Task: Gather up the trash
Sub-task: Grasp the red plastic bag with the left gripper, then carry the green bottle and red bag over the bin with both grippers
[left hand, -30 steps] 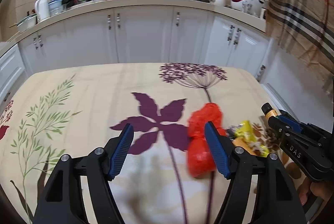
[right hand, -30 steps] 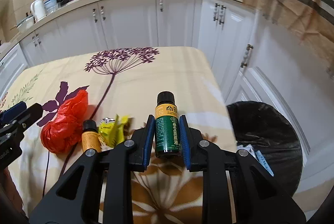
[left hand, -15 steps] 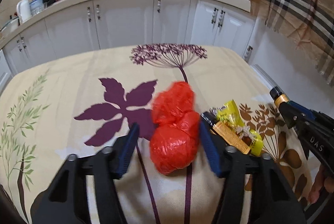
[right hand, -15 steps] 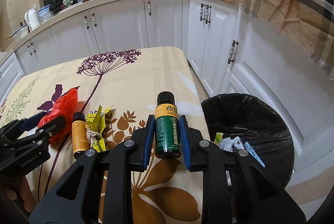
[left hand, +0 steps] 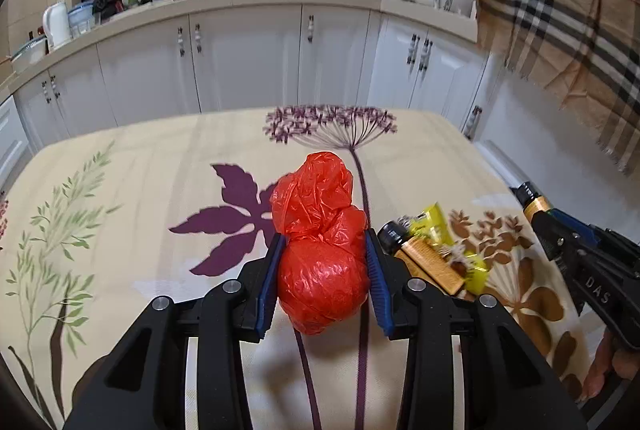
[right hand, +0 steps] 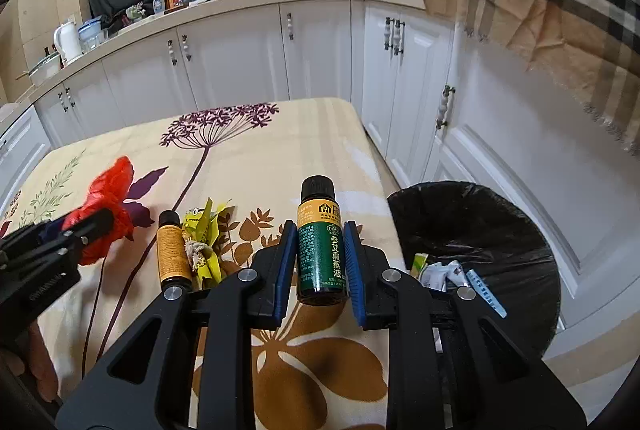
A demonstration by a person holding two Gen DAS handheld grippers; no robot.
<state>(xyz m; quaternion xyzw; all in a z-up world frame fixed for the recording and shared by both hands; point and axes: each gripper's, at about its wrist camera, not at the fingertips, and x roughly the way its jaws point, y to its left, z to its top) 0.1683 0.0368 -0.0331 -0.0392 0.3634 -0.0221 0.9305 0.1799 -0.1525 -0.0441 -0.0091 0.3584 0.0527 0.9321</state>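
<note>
**Trash collection partway done: two pieces gripped, two waiting on the table**

Hand-held grippers are both working over a table [left hand: 132,181] covered in a floral cloth. The left hand-held gripper [left hand: 322,250] has just been closing, and its blue pads are now pressing on both sides of a crumpled red plastic bag [left hand: 320,258], which is bulging out beyond the fingertips. The right hand-held gripper [right hand: 320,250] is clamping a small green bottle [right hand: 320,254] upright between its pads, black cap pointing away from the hand.

Just to the right of the left hand-held gripper, a small amber bottle [left hand: 424,258] is lying on its side, touching a yellow wrapper [left hand: 448,242]. Neither is being held.

To the right of the right hand-held gripper, off the table's edge and lower down, a black-lined trash bin [right hand: 472,250] is standing open, with a few wrappers already lying inside. Judging by this, some trash is binned, two pieces are in hand but not yet dropped, and two are waiting.
</note>
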